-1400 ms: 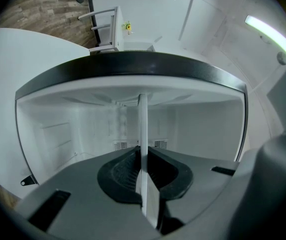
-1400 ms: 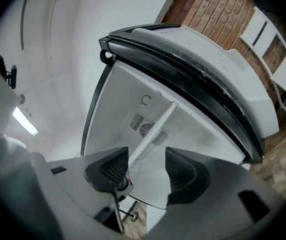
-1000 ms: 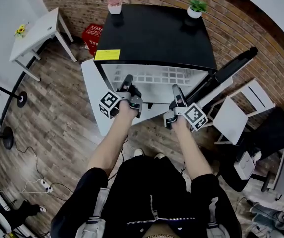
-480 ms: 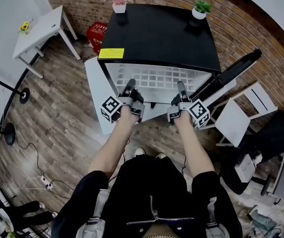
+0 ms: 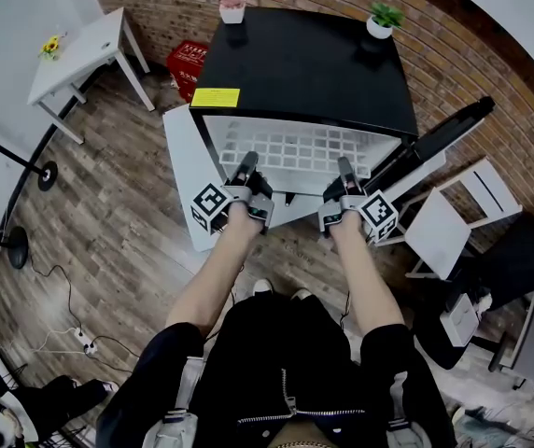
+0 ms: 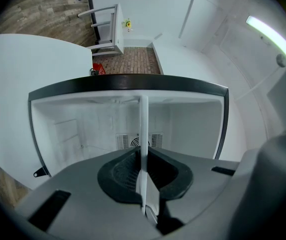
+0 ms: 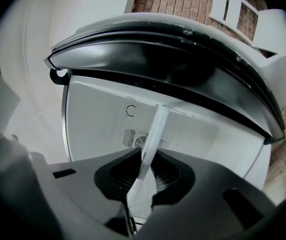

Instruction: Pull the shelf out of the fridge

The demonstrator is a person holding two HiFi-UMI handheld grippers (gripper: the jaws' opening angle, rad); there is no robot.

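Brick-walled room; the black fridge (image 5: pixel 304 63) stood open.
Left gripper (image 5: pixel 246 162) pinched the shelf (image 5: pixel 295 147); right gripper (image 5: pixel 344 166) was closing on its edge. Uneven pulling might jam it.

Fridge (image 5: pixel 304 63) at upper centre, shelf (image 5: pixel 295 147) in its open front, potted plant (image 5: pixel 232 6) on its upper-left corner, second potted plant (image 5: pixel 384 19) upper-right; bench (image 5: pixel 80 49) upper left, crate (image 5: pixel 185 62) between bench and fridge.

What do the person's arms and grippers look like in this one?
The left gripper and right gripper are grey with black ribbed pads. Each carries a cube of black-and-white square markers. Black sleeves end near the elbows. The right gripper's jaws are closing round the shelf edge.
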